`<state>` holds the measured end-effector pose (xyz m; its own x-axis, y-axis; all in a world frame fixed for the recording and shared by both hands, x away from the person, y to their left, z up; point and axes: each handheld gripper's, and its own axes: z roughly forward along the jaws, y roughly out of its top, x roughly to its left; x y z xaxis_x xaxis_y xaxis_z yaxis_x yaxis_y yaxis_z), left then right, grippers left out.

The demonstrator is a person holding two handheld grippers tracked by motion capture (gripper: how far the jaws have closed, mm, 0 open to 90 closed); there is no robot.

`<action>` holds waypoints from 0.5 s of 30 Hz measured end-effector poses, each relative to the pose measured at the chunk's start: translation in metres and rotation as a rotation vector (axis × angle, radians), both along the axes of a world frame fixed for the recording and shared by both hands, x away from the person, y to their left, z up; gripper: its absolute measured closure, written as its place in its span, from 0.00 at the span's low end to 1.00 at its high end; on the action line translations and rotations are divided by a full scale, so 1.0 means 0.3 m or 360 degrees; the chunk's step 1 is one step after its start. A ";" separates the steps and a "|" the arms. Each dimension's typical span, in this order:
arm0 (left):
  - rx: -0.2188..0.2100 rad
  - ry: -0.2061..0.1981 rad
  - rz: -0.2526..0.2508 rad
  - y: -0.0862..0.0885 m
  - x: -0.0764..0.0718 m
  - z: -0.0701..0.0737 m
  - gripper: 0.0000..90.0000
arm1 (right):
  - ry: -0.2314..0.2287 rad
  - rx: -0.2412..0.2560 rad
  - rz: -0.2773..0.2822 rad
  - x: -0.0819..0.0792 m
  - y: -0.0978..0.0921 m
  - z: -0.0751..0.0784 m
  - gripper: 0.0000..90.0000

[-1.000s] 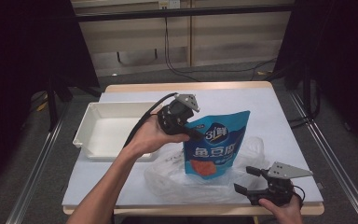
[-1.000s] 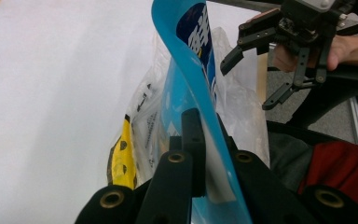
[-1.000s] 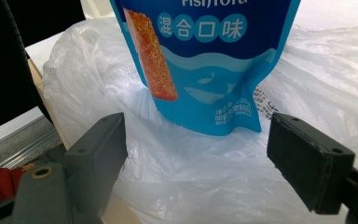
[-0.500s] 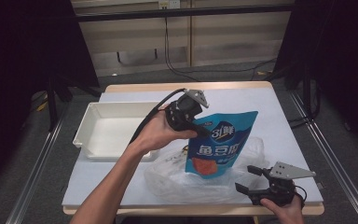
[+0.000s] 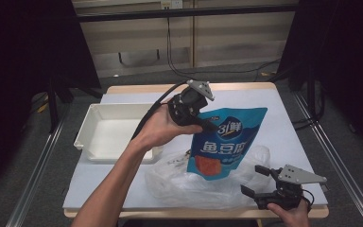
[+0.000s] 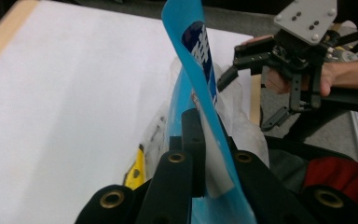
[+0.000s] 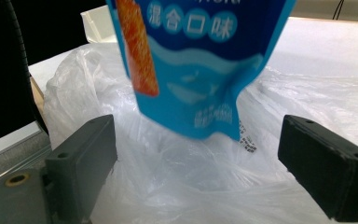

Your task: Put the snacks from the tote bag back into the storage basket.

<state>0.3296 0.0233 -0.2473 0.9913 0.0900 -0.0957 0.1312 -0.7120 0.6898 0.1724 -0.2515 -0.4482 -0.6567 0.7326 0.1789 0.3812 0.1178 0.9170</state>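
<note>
A blue snack pouch [image 5: 227, 142] with white lettering hangs above the table, its lower end over a clear plastic bag [image 5: 189, 182]. My left gripper [image 5: 207, 126] is shut on the pouch's upper left corner; in the left gripper view the pouch [image 6: 200, 88] stands edge-on between the jaws. My right gripper [image 5: 256, 180] is open near the table's front right edge, just right of the plastic bag. In the right gripper view the pouch [image 7: 196, 60] hangs ahead over the crumpled bag [image 7: 182, 172], between the wide-apart fingers [image 7: 81, 161].
A white tray [image 5: 87, 137] sits on the table's left side. The white table [image 5: 288, 137] has bare surface at the back and right. The front edge lies right under my right hand. Something yellow [image 6: 138, 171] lies in the plastic bag.
My left gripper has lifted the pouch up and slightly to the right, away from the plastic bag. The right gripper stayed at the front right, still open.
</note>
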 end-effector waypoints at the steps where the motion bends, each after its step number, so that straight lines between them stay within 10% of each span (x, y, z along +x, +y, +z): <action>1: 0.0004 -0.0005 -0.0005 0.005 0.000 0.009 1.00 | -0.0001 0.0003 -0.0002 -0.001 -0.001 0.001 0.12; 15: -0.0055 -0.0063 0.0029 0.103 0.012 0.126 1.00 | -0.0024 0.0016 0.0001 -0.006 0.001 0.006 0.11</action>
<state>0.3332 0.0541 -0.2096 0.9927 0.1052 -0.0596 0.1158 -0.6855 0.7189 0.1707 -0.2512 -0.4462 -0.6600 0.7303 0.1764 0.3673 0.1089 0.9237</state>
